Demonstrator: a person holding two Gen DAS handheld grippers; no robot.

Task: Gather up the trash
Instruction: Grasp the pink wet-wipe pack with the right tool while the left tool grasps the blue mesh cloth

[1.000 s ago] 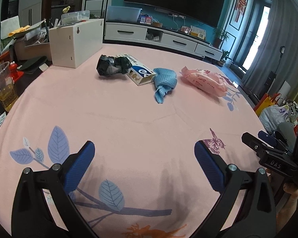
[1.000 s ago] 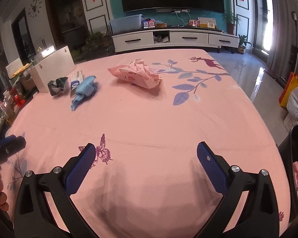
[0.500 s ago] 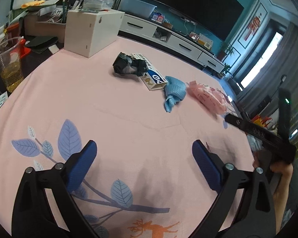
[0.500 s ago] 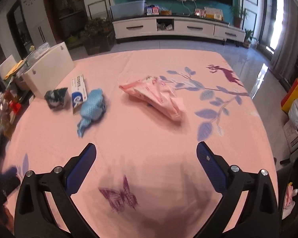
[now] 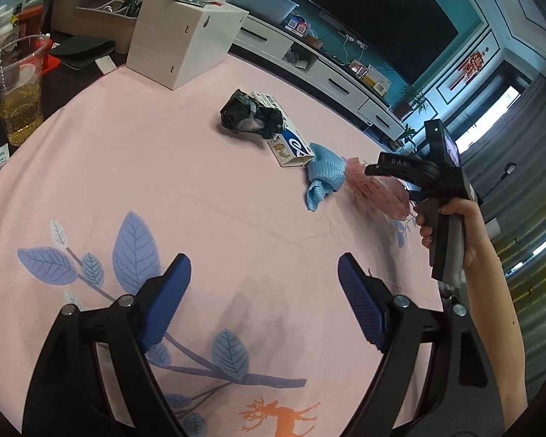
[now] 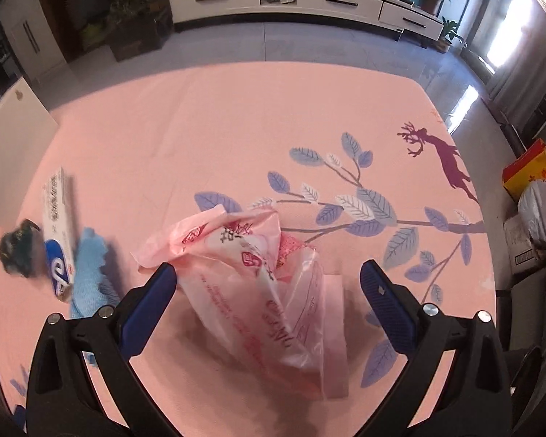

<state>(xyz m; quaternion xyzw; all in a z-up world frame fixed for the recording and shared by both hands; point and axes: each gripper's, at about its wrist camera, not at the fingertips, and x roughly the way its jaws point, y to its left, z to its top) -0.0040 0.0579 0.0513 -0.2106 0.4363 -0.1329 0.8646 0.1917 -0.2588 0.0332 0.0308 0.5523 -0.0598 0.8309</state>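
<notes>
Right wrist view, pink wrapper [image 6: 258, 291] between spread right claw [image 6: 269, 291] fingers, left claw [image 5: 264, 291] agape.

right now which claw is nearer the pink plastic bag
Right. The right claw is open with the pink plastic bag between its fingers; the left claw hangs open well short of it, over bare tablecloth.
</notes>
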